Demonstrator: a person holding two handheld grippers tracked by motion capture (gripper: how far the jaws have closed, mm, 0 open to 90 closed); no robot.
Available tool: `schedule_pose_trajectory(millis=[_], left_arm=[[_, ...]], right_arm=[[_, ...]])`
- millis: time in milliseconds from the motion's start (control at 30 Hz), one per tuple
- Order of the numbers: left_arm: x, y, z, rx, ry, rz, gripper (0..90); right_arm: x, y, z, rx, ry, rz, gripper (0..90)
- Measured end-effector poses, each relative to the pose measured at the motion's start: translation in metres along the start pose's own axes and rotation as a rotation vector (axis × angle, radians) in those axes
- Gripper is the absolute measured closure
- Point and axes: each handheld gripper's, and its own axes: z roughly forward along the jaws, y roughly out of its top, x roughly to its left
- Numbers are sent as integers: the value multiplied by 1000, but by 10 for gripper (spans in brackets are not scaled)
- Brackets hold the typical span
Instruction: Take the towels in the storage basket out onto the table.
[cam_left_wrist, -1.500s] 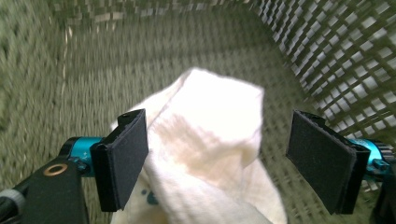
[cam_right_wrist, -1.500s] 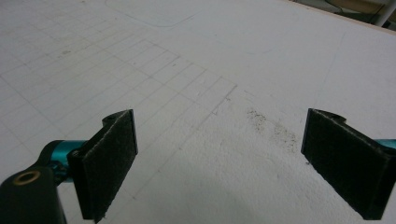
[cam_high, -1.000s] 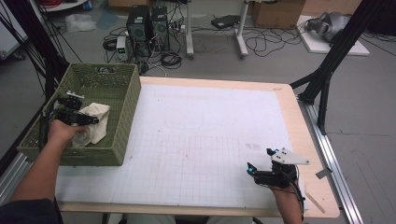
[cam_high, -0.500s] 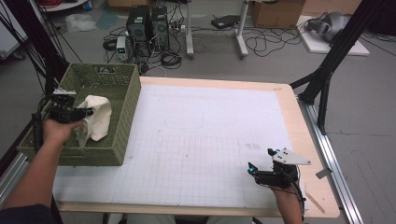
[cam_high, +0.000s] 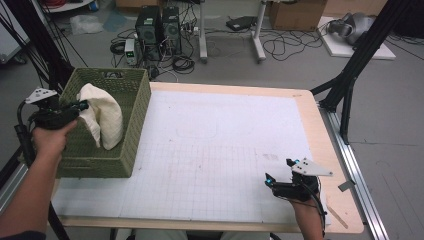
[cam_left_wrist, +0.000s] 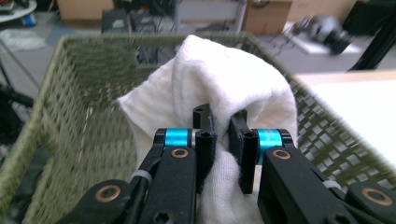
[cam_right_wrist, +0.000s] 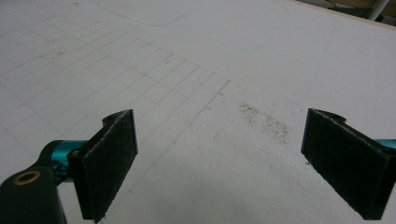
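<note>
The worktop (cam_high: 225, 150) is a wide board with a pale wooden edge, and a white sheet with a fine printed grid (cam_right_wrist: 140, 70) covers most of it. Near the right tool there is a small dark smudge (cam_right_wrist: 264, 119) on this sheet.

At the left end of the worktop stands a green woven basket (cam_high: 107, 150), rectangular, with open lattice walls. A white towel (cam_high: 102, 117) rises out of it and hangs in folds over the inner side of the basket, with its lower part still inside.

The left tool (cam_high: 75, 107) is held at the left rim of the basket, above its wall. In the left gripper view its two black jaws are pressed together on a fold of the towel (cam_left_wrist: 229, 84), and the cloth bulges above and below the pads. These jaws have just been closing, with the towel between them.

The right tool (cam_high: 272, 182) is near the front right corner of the worktop, well apart from the basket. Its jaws stand wide and released, with nothing between them except the bare sheet.
</note>
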Motion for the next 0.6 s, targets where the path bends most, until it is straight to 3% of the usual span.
schedule_pose_trajectory(millis=[600], left_arm=[[-21, 42, -36, -255, -75, -14, 824]], right_arm=[[2, 1, 1, 1, 4, -3, 99]])
